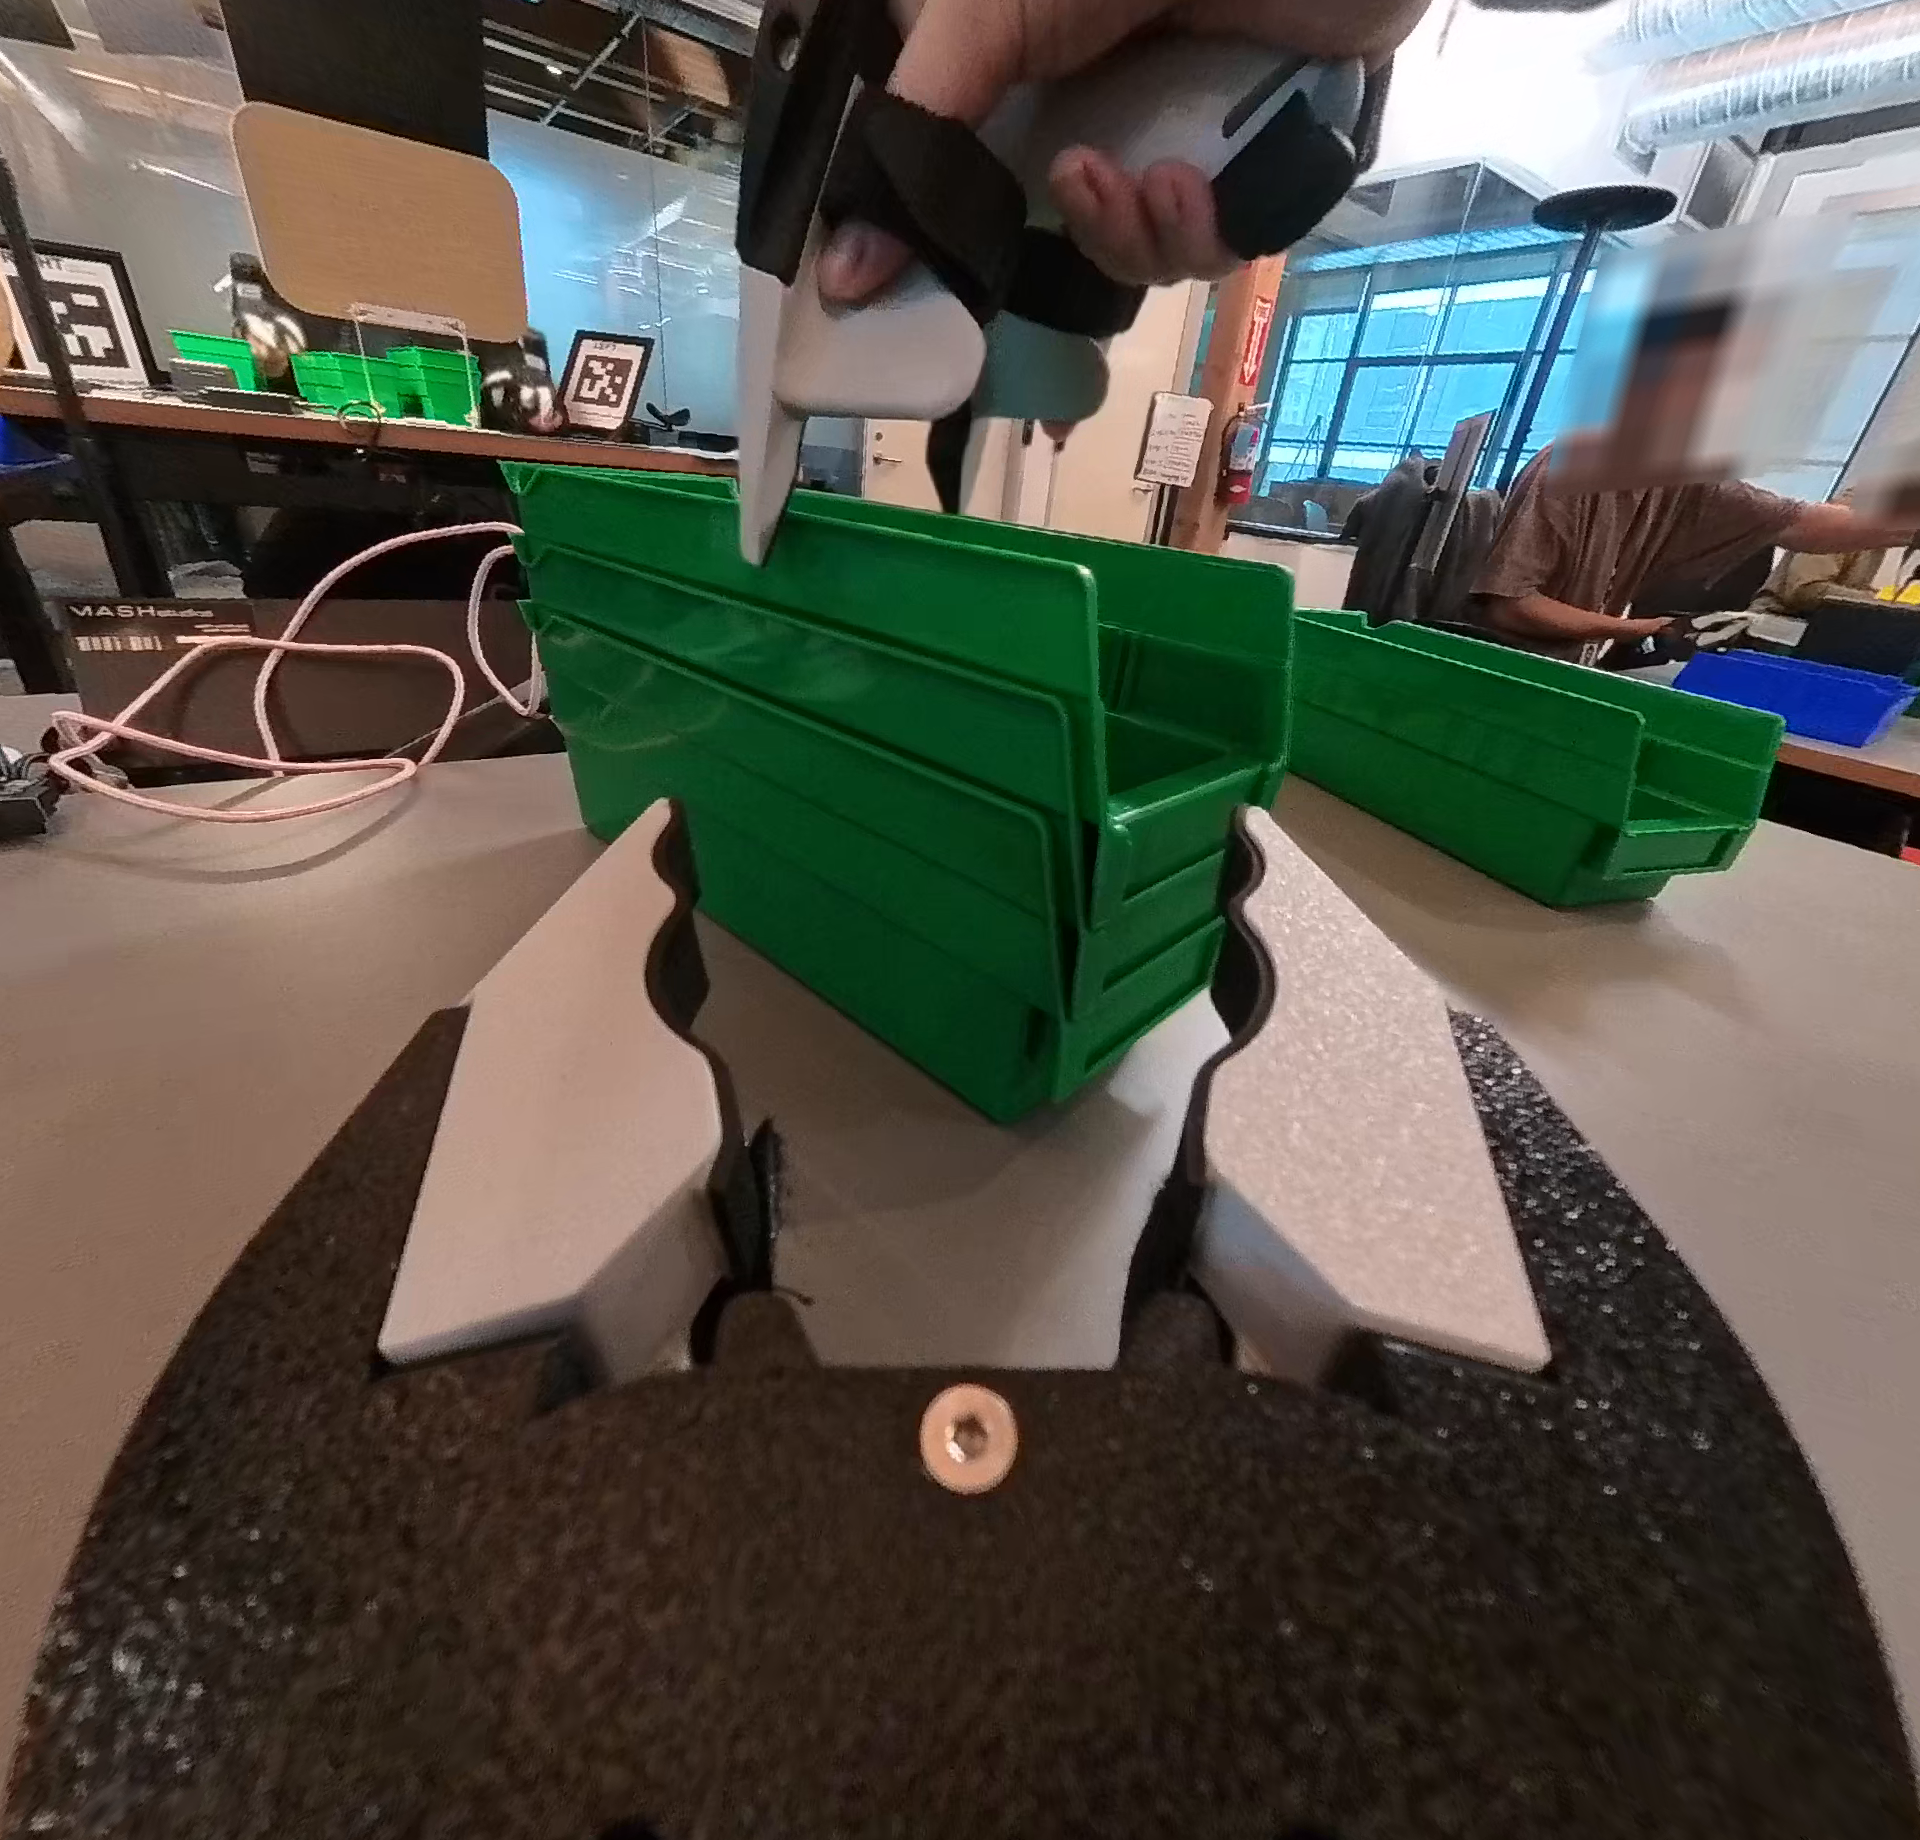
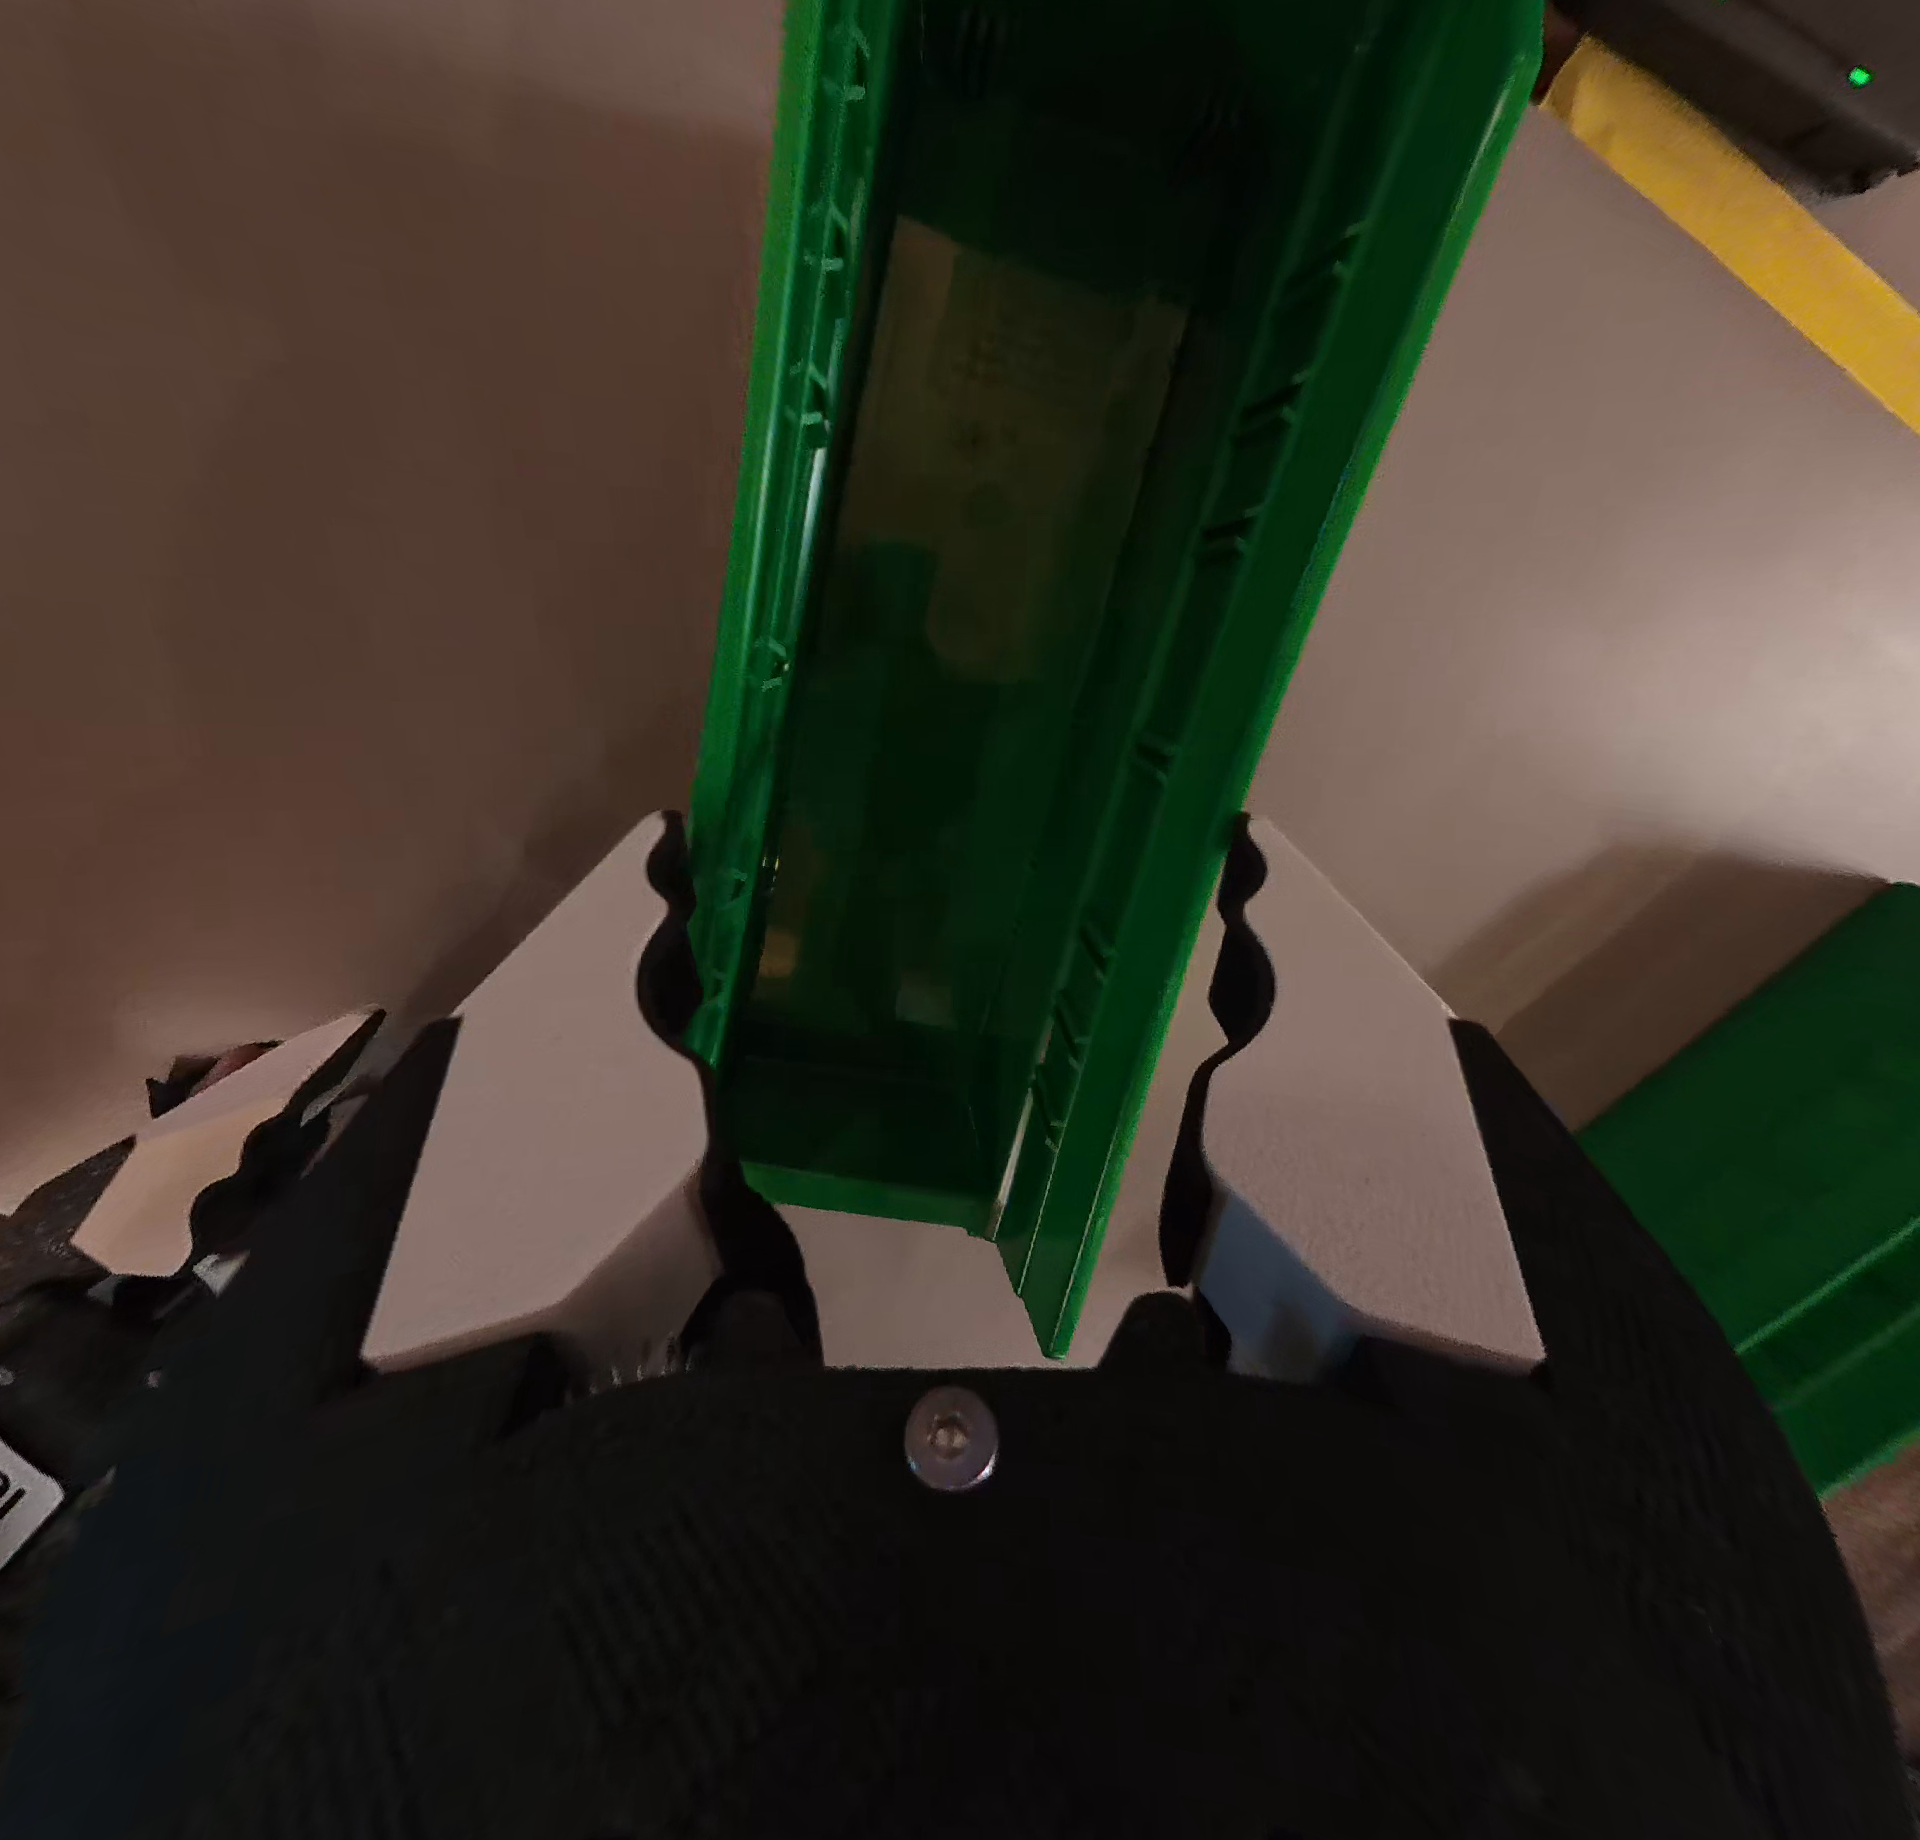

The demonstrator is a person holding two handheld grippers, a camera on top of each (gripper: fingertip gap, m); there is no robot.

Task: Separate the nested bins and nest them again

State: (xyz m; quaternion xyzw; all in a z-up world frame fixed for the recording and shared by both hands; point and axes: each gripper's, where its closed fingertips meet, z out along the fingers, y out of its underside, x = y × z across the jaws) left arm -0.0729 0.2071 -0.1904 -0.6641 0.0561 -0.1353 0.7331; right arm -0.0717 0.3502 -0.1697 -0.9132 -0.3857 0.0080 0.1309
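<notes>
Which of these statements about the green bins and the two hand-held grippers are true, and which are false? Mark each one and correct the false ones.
1. The nested green bins sit on a grey table. True.
2. The left hand-held gripper is clamped shut on the stack. False: its jaws are open and hold nothing, in front of the stack.
3. The right hand-held gripper comes down onto the stack from above. True: its jaws stand open around the top bin's end.
4. A second pile of green bins lies beside the stack. True.
5. The cord on the table is blue. False: it is pink.
</notes>
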